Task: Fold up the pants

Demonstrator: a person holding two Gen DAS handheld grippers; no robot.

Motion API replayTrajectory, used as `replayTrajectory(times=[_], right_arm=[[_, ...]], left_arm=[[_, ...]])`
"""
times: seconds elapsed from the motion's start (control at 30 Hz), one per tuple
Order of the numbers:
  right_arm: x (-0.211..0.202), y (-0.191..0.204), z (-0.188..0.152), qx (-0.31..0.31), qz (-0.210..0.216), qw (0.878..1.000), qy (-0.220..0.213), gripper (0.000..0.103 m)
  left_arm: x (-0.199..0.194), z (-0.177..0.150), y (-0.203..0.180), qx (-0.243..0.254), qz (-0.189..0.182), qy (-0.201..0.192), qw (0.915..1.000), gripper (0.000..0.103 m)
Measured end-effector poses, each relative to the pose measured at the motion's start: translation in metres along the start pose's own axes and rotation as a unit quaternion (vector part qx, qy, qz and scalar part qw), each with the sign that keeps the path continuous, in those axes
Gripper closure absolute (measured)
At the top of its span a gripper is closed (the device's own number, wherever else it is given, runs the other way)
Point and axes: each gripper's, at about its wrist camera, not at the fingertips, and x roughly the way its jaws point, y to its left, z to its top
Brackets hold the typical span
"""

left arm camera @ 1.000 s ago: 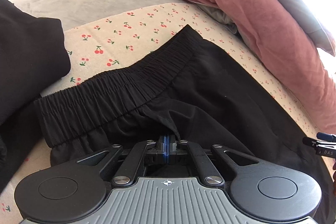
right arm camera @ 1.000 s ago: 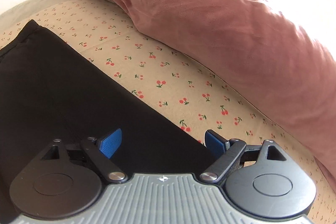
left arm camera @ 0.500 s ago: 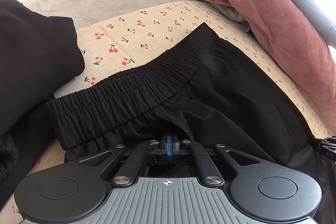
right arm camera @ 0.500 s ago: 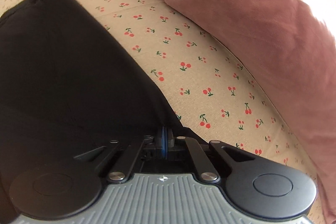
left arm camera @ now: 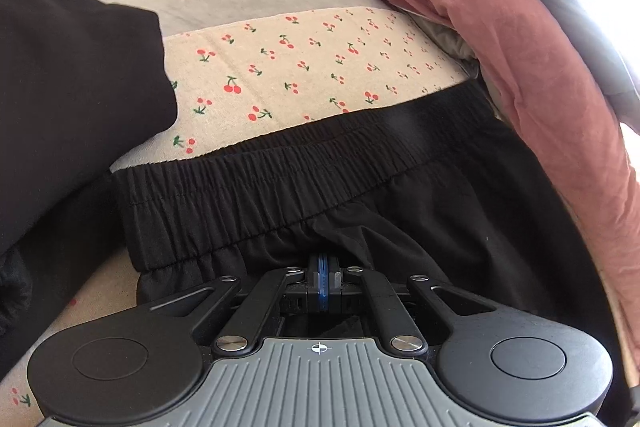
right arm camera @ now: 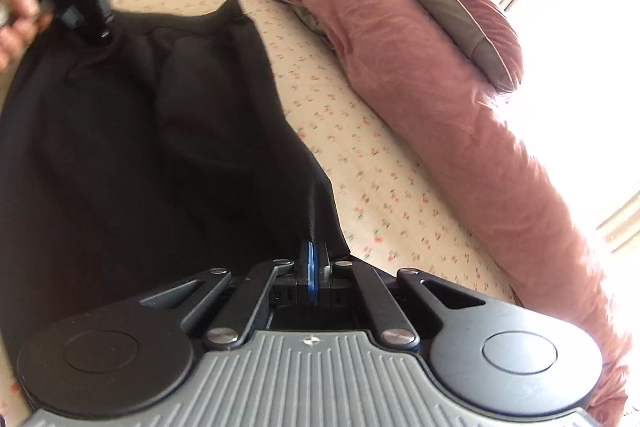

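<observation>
The black pants [left arm camera: 400,187] are spread on the cherry-print sheet [left arm camera: 312,67] of a bed, with the rose-coloured duvet [left arm camera: 500,39] heaped along the right and far side. Their long axis is judged to run between the two grippers: the gathered elastic waistband [left arm camera: 248,195] lies just beyond the left gripper [left arm camera: 323,267], and in the right wrist view the cloth stretches away to the far left, toward that other gripper [right arm camera: 80,7] and the hand [right arm camera: 12,23] that carries it. The left gripper is clamped on a pinch of fabric just below the waistband. The right gripper [right arm camera: 314,255] is likewise closed on the near right edge of the cloth [right arm camera: 160,147], which rises into its pads as a taut ridge. The coming move is judged to turn on this: each end is pinched by the gripper nearest it, so the right end can be carried over toward the waistband. The fabric looks thin, matte and limp, with soft bulges. A second dark garment [left arm camera: 60,87] lies at the left, apart from the waistband.
</observation>
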Motion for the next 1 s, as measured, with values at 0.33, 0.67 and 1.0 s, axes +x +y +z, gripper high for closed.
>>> replayTrajectory(times=[0.33, 0.67, 1.0], right_arm=[[-0.058, 0.006, -0.053, 0.167, 0.011, 0.986, -0.016, 0.044], [0.020, -0.256, -0.227, 0.676, -0.056, 0.732, 0.054, 0.041], [0.069, -0.294, -0.285, 0.767, -0.087, 0.634, 0.045, 0.103]], left_arm=[[-0.073, 0.004, -0.023, 0.019, -0.130, -0.077, 0.9883, 0.025], [0.029, 0.066, -0.101, 0.040, -0.096, 0.089, 0.9906, 0.010], [0.093, 0.075, -0.147, 0.137, 0.117, 0.064, 0.9816, 0.103]])
